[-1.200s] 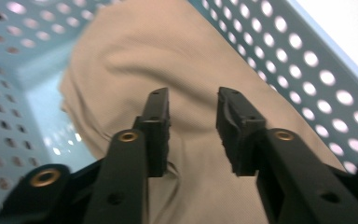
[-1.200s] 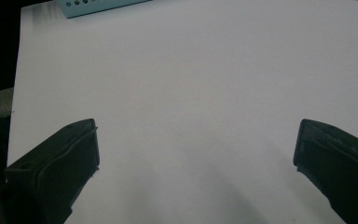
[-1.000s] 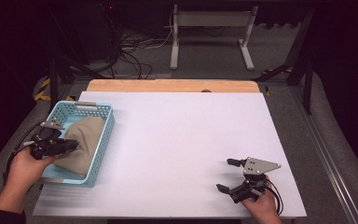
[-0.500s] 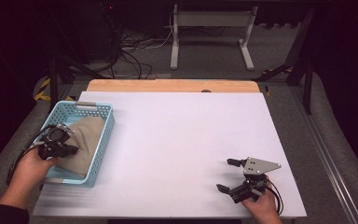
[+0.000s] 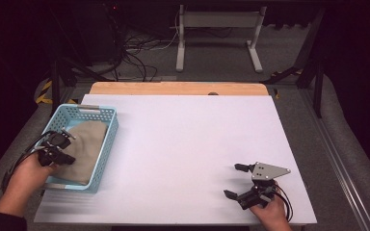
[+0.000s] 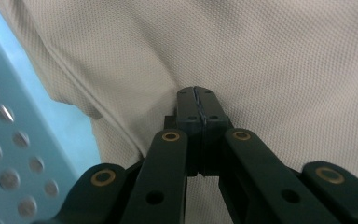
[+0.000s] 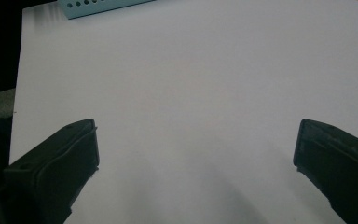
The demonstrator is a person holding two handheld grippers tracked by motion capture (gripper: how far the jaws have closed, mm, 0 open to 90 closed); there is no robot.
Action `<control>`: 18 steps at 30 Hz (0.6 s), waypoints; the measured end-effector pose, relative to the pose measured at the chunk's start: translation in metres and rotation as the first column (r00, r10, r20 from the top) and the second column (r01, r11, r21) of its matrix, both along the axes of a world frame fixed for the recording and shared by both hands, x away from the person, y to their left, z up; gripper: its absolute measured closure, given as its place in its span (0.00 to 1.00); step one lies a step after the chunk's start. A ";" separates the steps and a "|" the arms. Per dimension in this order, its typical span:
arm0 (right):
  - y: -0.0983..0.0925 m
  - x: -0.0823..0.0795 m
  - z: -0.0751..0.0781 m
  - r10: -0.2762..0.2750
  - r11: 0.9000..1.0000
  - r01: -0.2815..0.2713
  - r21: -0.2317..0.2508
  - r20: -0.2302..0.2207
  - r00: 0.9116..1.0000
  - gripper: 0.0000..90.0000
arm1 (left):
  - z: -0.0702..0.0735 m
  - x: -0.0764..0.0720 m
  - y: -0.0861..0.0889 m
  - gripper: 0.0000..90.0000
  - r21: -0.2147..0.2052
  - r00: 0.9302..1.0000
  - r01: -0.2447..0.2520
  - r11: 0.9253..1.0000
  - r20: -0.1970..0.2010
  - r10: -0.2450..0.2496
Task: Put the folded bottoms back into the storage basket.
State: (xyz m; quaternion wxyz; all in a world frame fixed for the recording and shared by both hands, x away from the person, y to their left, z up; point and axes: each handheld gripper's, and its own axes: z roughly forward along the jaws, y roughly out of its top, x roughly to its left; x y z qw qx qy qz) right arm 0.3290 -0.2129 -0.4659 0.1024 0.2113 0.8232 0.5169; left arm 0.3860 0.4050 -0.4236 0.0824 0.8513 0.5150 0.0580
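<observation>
I'm clenching the left gripper (image 6: pixel 198 109) on the beige cloth (image 5: pixel 84 149) lying in the blue basket (image 5: pixel 107 139) at the worktop's left edge; the right gripper (image 5: pixel 232 181) is waiting with jaws released. I'm pinching only a thin fold, so it could slip out, or the basket could lift with it.

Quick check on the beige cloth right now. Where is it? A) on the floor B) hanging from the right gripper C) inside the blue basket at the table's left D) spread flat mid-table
C: in the high view the beige cloth lies inside the blue basket at the table's left, and in the left gripper view the left gripper has its jaws shut against that fabric.
</observation>
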 end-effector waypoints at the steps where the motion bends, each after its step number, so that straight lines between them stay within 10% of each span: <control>1: 0.000 0.000 0.000 0.000 1.000 0.000 0.000 0.000 1.000 0.01 | 0.000 -0.002 0.002 0.99 0.002 1.000 -0.005 1.000 -0.004 0.005; 18: 0.000 0.000 0.000 -0.002 1.000 0.002 -0.004 -0.001 1.000 0.01 | 0.014 -0.009 0.006 0.99 -0.066 0.994 0.005 0.998 0.106 0.002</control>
